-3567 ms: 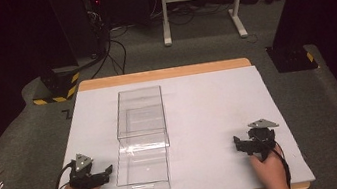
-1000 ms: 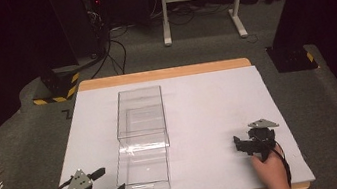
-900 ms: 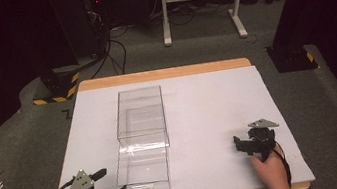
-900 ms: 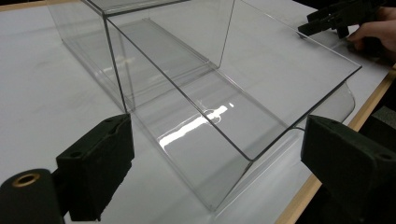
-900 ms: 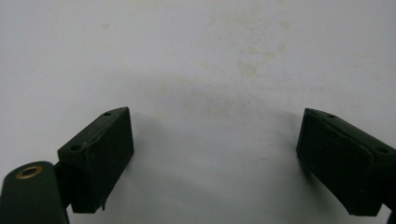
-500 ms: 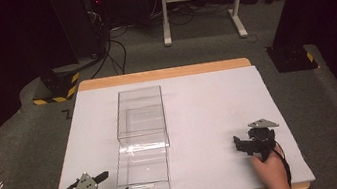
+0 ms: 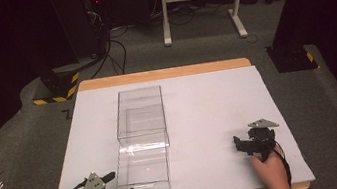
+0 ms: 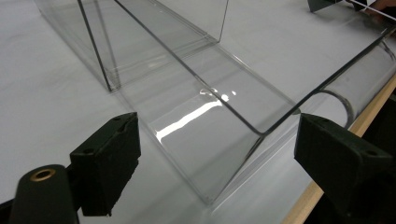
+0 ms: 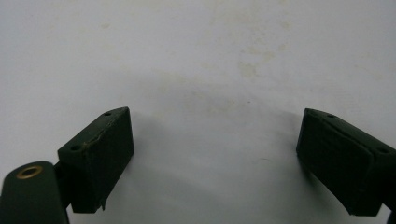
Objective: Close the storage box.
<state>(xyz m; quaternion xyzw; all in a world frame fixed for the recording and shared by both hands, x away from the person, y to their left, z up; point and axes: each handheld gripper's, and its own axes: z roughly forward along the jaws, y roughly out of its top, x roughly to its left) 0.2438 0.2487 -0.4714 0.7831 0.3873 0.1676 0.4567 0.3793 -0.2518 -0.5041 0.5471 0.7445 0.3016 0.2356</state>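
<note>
White tabletop; left hand-held gripper spread wide toward clear box corner, right hand-held gripper parked wide.

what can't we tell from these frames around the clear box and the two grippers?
- Left gripper, high view: whether a jaw touches the clear box; too small. Left gripper view: jaws open, near corner between them, contact unclear.
- Clear box, left gripper view: far end cut off by the top edge.
- Right gripper, high view: jaw gap too small; right gripper view shows them open over bare table.
</note>
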